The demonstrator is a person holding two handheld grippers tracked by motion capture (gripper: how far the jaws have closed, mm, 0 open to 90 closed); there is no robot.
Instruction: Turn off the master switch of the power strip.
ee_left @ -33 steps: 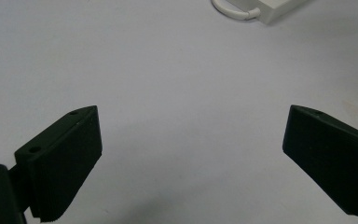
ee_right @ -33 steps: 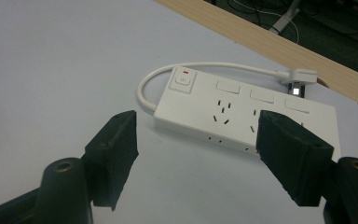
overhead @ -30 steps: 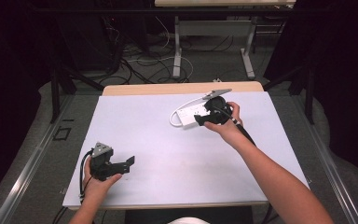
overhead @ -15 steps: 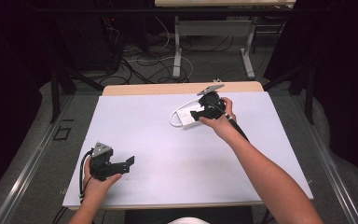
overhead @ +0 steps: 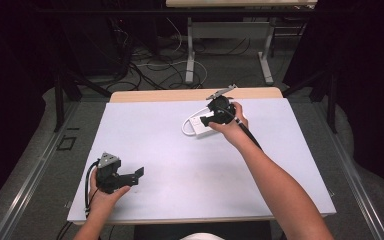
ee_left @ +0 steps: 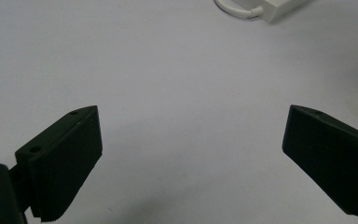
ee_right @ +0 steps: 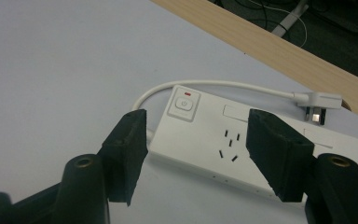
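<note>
A white power strip [ee_right: 228, 140] lies flat at the far right-centre of the white table [overhead: 180, 165]; its power button [ee_right: 184, 103] faces up and its white cable [ee_right: 223, 85] loops round to a plug [ee_right: 318, 103]. My right gripper [ee_right: 196, 140] hovers just above the strip, open, with the button end between its jaws. In the high view the right gripper [overhead: 211, 120] covers part of the power strip [overhead: 196, 127]. My left gripper [overhead: 136, 175] rests near the table's front left, open, with nothing between its jaws. The left gripper view has the power strip [ee_left: 279, 6] far off at its top edge.
A wooden strip [overhead: 180, 95] runs along the table's far edge. Beyond it the floor holds cables [overhead: 150, 60] and the legs [overhead: 190, 50] of another table. Metal rails [overhead: 25, 185] run along the floor on both sides.
My right gripper has moved a little further over the power strip. The left gripper has stayed where it was.
</note>
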